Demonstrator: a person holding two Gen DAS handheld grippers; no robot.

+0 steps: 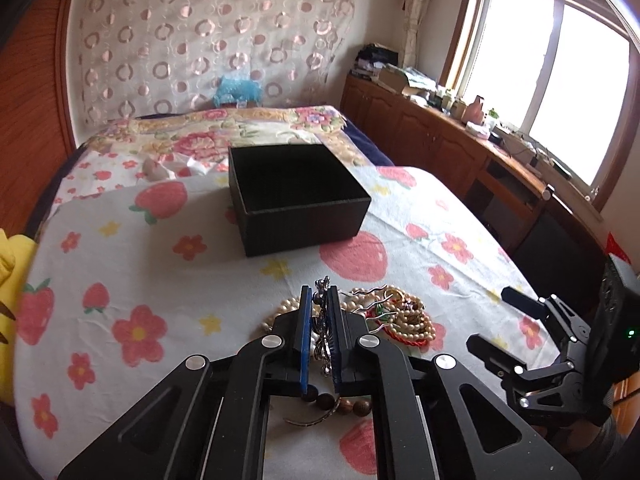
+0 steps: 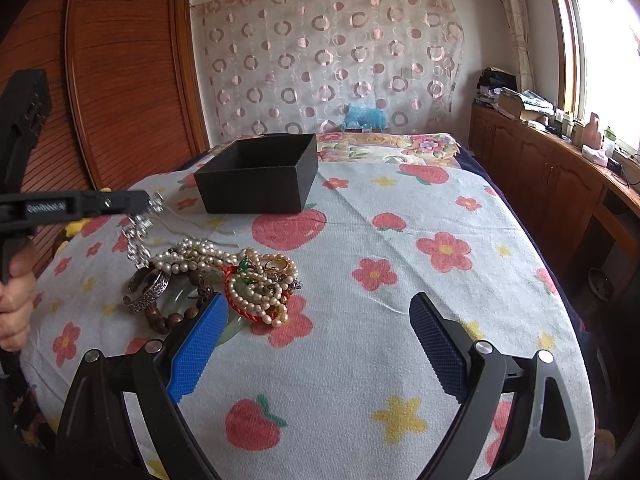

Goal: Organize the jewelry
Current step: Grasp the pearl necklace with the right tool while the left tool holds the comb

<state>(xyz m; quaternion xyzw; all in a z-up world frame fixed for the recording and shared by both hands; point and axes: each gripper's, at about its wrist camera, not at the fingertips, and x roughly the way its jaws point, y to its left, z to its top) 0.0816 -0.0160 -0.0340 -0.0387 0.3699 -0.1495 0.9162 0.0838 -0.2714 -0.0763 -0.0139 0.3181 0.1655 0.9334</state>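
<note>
A black open box stands on the strawberry-print cloth; it also shows in the right wrist view. A pile of jewelry lies in front of it: pearl strands, a red cord, a silver cuff, wooden beads, a jade bangle. My left gripper is shut on a silver ornate piece and holds it above the pile; the piece dangles from it in the right wrist view. My right gripper is open and empty, low over the cloth to the right of the pile.
The cloth covers a bed with a floral quilt behind the box. A wooden cabinet with clutter runs along the window at the right. A wooden wardrobe stands at the left.
</note>
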